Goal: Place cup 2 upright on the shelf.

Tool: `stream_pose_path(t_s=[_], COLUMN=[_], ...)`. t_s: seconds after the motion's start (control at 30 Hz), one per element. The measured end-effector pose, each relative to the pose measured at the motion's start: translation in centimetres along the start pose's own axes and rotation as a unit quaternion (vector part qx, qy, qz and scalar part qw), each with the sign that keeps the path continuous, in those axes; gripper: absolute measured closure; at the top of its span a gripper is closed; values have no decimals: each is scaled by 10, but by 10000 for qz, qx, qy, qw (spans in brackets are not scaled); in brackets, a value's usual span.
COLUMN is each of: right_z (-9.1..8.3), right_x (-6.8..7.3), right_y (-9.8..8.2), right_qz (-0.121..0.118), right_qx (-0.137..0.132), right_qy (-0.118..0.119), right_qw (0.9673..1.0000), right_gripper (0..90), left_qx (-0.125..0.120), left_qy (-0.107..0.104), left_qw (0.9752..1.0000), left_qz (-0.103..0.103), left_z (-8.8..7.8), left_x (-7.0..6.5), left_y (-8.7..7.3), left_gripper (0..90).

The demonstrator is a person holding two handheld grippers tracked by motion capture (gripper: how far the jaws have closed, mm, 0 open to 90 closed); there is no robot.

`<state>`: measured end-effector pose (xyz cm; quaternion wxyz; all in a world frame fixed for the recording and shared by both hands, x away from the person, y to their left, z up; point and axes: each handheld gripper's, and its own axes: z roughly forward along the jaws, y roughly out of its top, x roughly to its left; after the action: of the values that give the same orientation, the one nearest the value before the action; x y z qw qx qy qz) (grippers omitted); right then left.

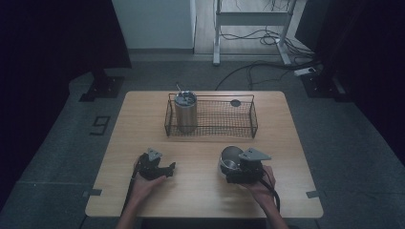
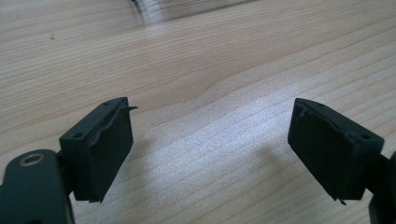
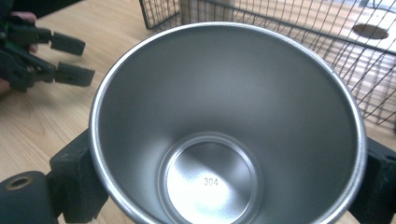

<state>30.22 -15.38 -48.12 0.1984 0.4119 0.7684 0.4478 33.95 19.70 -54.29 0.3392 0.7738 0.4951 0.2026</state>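
Note:
An empty steel cup (image 3: 224,126), stamped 304 on its bottom, is held tilted with its mouth toward the right gripper's camera. My right gripper (image 1: 228,166) is shut on the steel cup (image 1: 232,155) low over the table's front right; its black fingers (image 3: 77,186) press the outer wall on both sides. My left gripper (image 1: 169,169) is at the front left, open, its pads (image 2: 100,149) wide apart over bare wood with nothing between them. It appears again as the left gripper (image 3: 63,58) in the right gripper view.
A black wire basket (image 1: 253,119) stands at the table's middle back. A tall steel tumbler (image 1: 186,112) with a lid stands upright in its left end. A dark round disc (image 1: 235,102) lies at its far right. Cables and desk legs are on the floor beyond.

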Motion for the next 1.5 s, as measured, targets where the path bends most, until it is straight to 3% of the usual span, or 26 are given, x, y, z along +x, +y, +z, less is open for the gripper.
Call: stream_pose_path(t_s=[0.3,0.43,0.73,0.9,1.13,1.5], right_z=[-7,-6,-9,-14,-23,-22], right_x=[-6,-10,-16,-19,-30,-37], right_y=[4,3,14,23,45,67], right_qz=[56,116,331,361,510,365], right_qx=[-91,-67,-173,-201,-326,-208], right_qy=[-79,-224,-384,-434,-472,-421], right_qw=[9999,9997,9986,9982,9971,9982], right_gripper=[73,73,74,74,74,74], left_qx=[13,-34,21,96,62,189], left_qy=[-54,-247,-341,-287,-264,-127], left_qw=[10000,9997,9994,9993,9994,9993], left_qz=[21,-55,114,221,192,299], left_z=[1,2,5,7,4,6], left_x=[-2,-3,-7,-11,-11,-16], left_y=[-1,1,2,3,2,0], left_gripper=[142,144,146,145,145,145])
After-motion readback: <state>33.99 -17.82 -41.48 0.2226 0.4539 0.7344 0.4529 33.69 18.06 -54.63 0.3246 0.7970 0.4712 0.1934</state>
